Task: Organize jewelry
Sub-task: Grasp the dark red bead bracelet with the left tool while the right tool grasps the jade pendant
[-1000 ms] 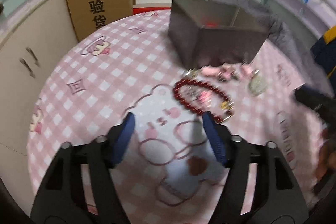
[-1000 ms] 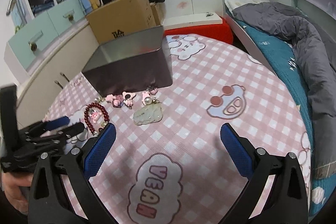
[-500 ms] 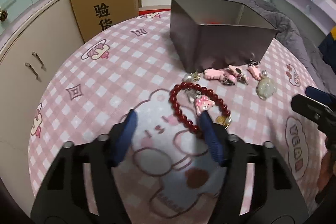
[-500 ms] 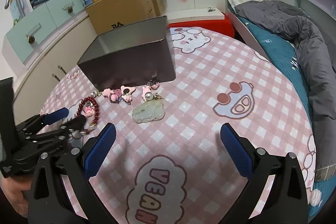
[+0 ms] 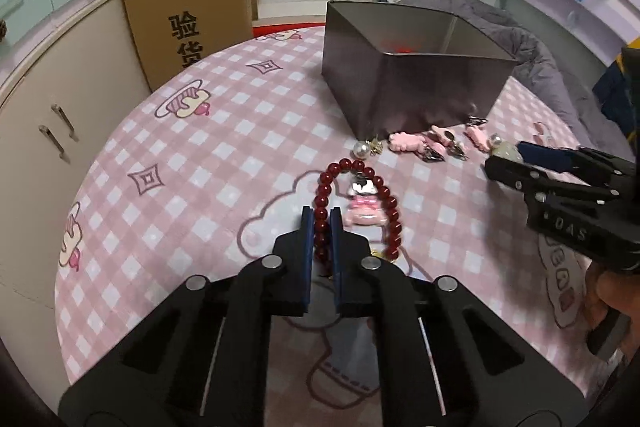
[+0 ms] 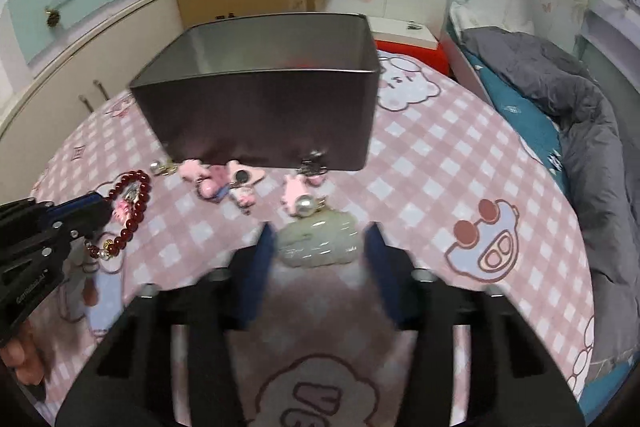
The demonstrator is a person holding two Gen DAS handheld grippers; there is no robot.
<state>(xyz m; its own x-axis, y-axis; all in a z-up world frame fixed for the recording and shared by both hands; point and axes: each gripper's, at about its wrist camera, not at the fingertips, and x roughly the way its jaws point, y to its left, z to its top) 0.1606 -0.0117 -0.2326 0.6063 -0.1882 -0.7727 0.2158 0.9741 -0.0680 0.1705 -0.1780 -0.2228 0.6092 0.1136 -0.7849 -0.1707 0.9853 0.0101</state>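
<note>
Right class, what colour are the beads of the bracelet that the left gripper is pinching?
Dark red; the bracelet shows best in the left wrist view.

Dark red bead bracelet (image 5: 352, 203), pink-and-white checked tablecloth (image 5: 224, 155), grey tin (image 6: 264, 119).

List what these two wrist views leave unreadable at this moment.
- Tin box floor: both views, its own walls hide it.
- Right gripper around the jade pendant: right view, motion blur masks any contact.
- Red bead bracelet near end: left view, left gripper covers it.
</note>
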